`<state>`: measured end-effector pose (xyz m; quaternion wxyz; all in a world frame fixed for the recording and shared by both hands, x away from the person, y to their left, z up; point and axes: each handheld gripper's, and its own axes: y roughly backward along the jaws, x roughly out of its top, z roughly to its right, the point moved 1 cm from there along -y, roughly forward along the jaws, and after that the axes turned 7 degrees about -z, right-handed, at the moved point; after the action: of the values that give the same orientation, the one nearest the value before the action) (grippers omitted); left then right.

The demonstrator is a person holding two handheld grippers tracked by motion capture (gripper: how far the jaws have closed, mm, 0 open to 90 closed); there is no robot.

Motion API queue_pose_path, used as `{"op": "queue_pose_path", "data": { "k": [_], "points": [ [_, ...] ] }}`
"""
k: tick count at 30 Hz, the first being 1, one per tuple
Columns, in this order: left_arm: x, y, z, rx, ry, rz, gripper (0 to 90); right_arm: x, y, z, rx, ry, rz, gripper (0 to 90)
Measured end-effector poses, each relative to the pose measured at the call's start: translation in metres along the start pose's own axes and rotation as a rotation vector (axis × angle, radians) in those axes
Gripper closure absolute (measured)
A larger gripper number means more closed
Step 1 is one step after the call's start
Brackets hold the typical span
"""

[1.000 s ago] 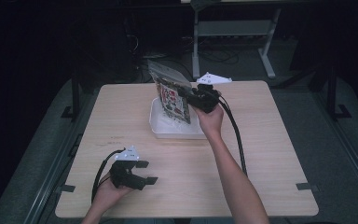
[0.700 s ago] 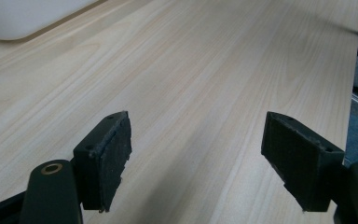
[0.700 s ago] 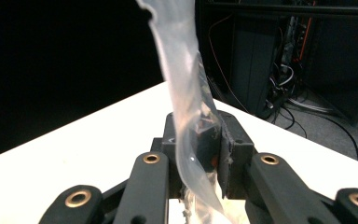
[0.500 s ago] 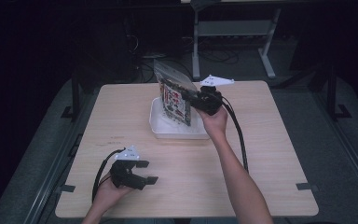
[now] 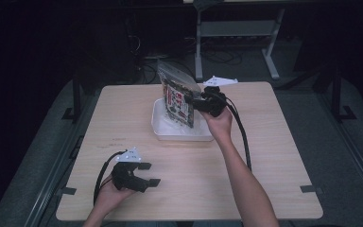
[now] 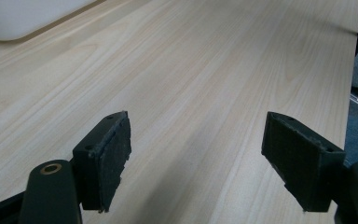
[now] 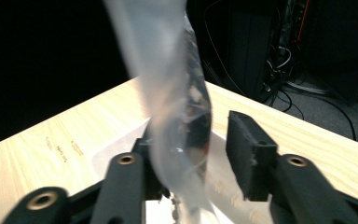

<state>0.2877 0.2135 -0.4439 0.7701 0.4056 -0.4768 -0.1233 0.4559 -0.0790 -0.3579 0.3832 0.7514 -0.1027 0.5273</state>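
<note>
Bag (image 5: pixel 178 94) stands on edge in the white tray (image 5: pixel 160 130) at the far middle of the counter (image 5: pixel 264 156). We see our right claw (image 5: pixel 196 101) around its side, yet a gap shows beside the right jaw, so we judge it released or only loosely closing, probably steadying the bag. It is clear, crinkled plastic with printed red-and-dark contents inside. Our left claw (image 5: pixel 152 174) rests near the counter's front, spread wide and empty.

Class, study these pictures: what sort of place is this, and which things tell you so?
Probably a lab or recording workspace: a bare wooden table in a dark room, tangled cables and a metal stand behind it, and a person using a hand-held gripper.
</note>
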Motion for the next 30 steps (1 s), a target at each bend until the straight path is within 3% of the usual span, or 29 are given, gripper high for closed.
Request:
{"op": "queue_pose_path", "data": {
  "k": [6,10,20,30],
  "points": [
    [0.0,-0.001,0.0,0.003,-0.001,-0.003,23.1,-0.001,0.006,0.002,0.009,-0.016,-0.007,49.0],
    [0.0,-0.001,0.0,0.007,-0.004,-0.007,23.1,-0.004,0.01,0.002,0.042,-0.029,-0.014,44.3],
    [0.0,-0.001,0.001,0.011,-0.006,-0.006,22.3,-0.007,0.015,-0.002,0.048,-0.01,-0.037,41.7],
    [0.0,-0.002,0.001,0.013,-0.005,-0.012,22.0,-0.016,0.025,0.001,0.069,-0.039,-0.042,39.7]
  ]
}}
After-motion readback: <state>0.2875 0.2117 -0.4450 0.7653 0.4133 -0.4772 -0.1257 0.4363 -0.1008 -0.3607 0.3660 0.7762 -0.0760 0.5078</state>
